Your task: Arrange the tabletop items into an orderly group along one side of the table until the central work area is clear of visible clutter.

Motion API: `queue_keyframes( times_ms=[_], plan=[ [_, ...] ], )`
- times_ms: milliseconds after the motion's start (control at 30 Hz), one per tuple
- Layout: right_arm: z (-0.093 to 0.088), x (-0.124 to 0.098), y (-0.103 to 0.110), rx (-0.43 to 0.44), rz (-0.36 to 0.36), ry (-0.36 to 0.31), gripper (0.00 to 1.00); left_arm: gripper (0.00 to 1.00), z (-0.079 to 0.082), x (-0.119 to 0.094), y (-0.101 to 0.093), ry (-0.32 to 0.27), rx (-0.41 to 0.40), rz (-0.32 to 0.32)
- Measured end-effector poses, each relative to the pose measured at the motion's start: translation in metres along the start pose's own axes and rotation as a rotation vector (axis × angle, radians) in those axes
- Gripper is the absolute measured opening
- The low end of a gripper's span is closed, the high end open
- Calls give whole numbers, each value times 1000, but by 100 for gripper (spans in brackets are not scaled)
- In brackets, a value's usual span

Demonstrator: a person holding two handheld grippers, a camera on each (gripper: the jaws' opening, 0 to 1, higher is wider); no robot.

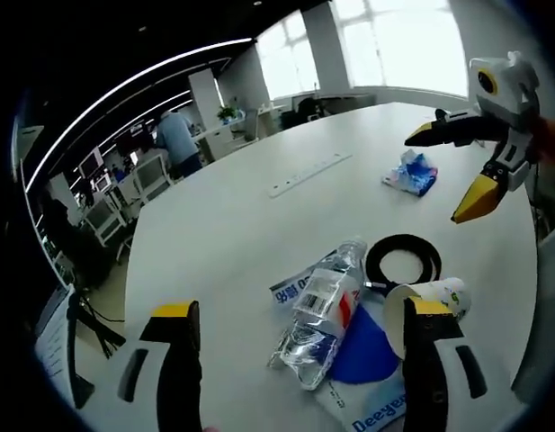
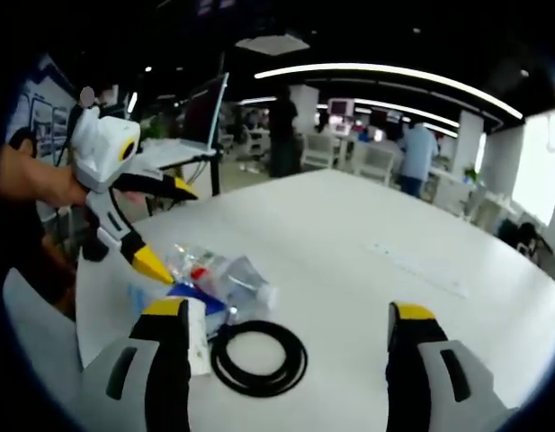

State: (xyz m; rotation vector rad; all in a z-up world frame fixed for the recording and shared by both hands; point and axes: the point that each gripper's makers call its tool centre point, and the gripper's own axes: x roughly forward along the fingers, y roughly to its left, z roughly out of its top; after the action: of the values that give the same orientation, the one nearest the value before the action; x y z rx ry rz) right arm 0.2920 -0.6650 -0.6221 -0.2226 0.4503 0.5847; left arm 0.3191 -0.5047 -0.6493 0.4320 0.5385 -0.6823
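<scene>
Beside bottle (image 1: pixel 324 317): cable coil (image 1: pixel 403 260), cup (image 1: pixel 434 299), tissue pack (image 1: pixel 410 172).

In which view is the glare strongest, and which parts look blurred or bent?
Left gripper view: the windows are blown out white, and the ceiling light strip bends with the fisheye lens; the plastic bottle stays fairly sharp. Right gripper view: dimmer and softer, the bottle and the left gripper look slightly blurred, while the black cable coil reads clearly.
</scene>
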Motion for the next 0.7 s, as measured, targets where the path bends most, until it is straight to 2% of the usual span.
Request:
queue_keyframes(
  times_ms=[267, 700],
  plan=[
    [-7, 7, -1, 22, 5, 19, 83, 90, -5, 6, 1, 15, 10, -10],
    [-19, 19, 8, 35, 55, 58, 75, 84, -18, 21, 0, 54, 25, -45]
  ],
)
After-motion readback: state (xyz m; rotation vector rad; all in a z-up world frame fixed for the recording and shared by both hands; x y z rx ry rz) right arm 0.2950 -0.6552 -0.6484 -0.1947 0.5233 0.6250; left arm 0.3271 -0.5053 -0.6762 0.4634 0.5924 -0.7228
